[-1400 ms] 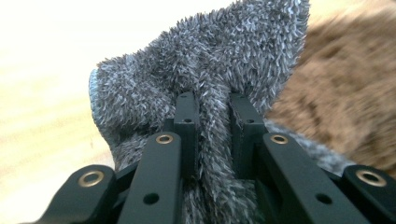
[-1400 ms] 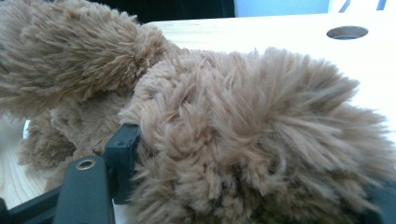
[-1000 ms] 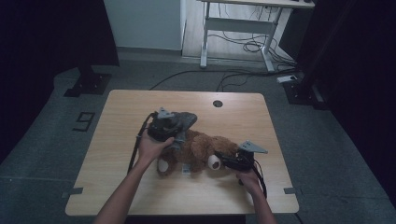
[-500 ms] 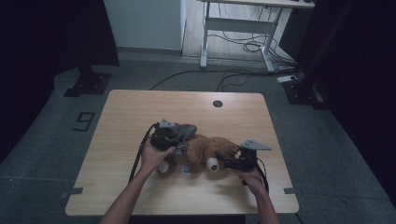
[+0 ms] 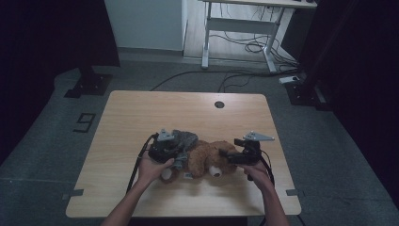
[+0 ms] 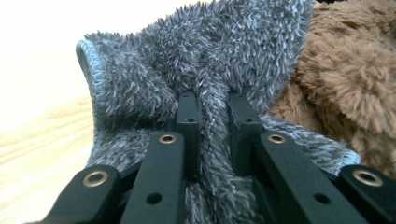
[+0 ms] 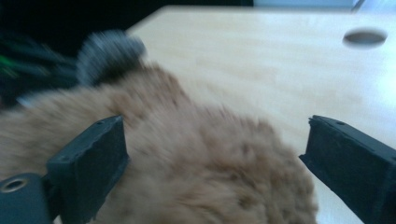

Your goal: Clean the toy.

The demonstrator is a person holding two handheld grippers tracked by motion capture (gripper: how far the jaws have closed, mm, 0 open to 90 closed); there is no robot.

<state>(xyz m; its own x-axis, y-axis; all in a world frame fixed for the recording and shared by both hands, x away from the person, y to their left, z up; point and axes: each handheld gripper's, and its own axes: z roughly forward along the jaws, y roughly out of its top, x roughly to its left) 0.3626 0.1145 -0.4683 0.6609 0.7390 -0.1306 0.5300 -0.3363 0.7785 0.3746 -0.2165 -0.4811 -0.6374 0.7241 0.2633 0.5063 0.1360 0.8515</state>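
Observation:
A brown plush bear lies on the wooden table, with a fuzzy grey garment bunched at its left end. My left gripper is shut on a fold of the grey garment, pinched between its jaws, and the bear's brown fur lies just to the right. My right gripper hovers at the bear's right end. Its jaws have just been opening and stand wide, with the bear beneath and between them and the pads off the fur.
A round cable hole sits near the table's far edge. A white desk frame and cables lie on the floor beyond. Dark stands flank the table at left and right.
My left gripper has come down and toward the near edge with the grey garment in its grip. My right gripper has opened off the bear and lifted a little.

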